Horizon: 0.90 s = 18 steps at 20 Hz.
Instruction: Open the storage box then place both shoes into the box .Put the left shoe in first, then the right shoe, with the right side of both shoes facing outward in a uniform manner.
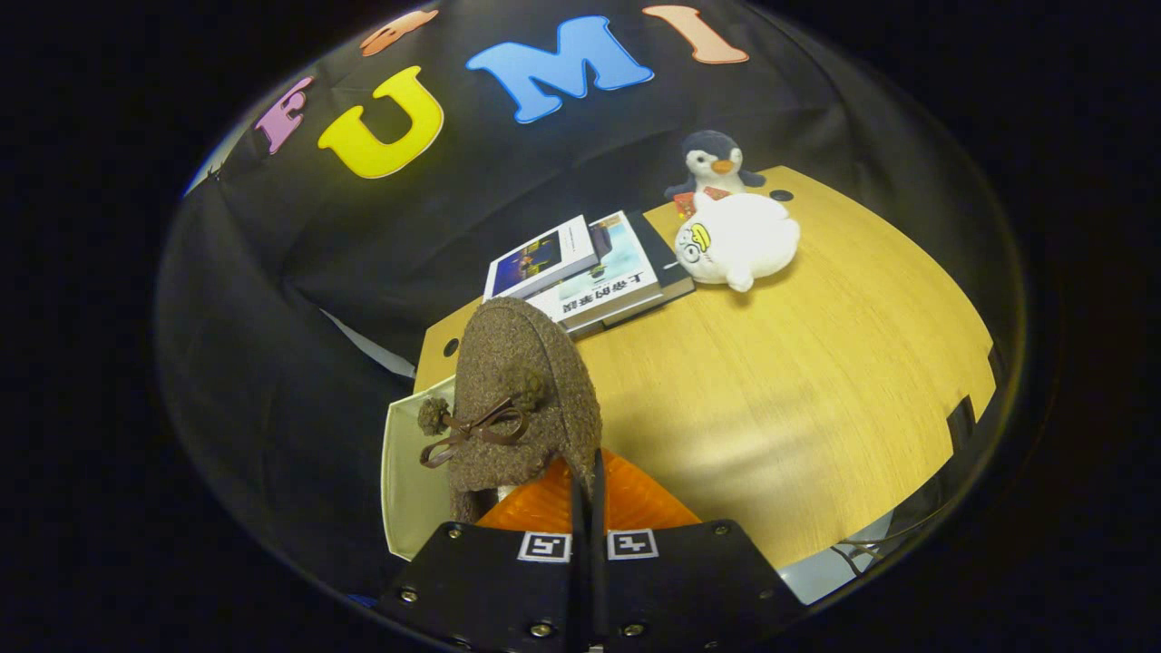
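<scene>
A brown fuzzy shoe (526, 399) with a thin bow and pom-poms on its top is held up just ahead of my fingers, toe pointing away from me. My gripper (586, 476) is shut, its fingers pressed together on the shoe's near rim. A pale storage box (405, 472) shows beneath and to the left of the shoe, at the table's left corner. The shoe hides most of the box, so I cannot tell how its lid stands or what lies inside. Which foot the shoe belongs to is not clear.
The wooden table (798, 390) stretches ahead and to the right. A stack of books (590, 272) lies beyond the shoe. A white plush toy (739, 240) and a penguin plush (714, 163) sit at the far side.
</scene>
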Each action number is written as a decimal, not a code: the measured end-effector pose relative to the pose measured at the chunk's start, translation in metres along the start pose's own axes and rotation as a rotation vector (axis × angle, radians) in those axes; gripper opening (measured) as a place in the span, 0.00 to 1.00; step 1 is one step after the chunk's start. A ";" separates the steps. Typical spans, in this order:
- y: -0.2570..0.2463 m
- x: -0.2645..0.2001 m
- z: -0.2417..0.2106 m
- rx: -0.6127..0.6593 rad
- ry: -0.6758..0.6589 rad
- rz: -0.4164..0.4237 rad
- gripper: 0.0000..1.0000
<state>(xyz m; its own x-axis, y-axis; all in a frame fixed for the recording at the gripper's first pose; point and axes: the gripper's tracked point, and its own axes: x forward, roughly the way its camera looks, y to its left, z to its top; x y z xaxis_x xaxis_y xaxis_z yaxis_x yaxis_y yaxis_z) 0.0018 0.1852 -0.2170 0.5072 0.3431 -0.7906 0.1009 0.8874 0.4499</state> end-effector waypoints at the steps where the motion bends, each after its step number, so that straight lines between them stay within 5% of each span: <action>1: 0.013 0.002 -0.002 -0.010 0.000 0.011 0.01; 10: 0.105 0.040 -0.032 -0.079 0.020 0.063 0.00; 18: 0.109 0.096 -0.073 -0.156 0.093 -0.071 0.01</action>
<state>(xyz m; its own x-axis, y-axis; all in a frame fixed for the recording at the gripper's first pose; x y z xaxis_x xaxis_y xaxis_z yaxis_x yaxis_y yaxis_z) -0.0008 0.3371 -0.2743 0.4217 0.2986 -0.8561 -0.0043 0.9449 0.3275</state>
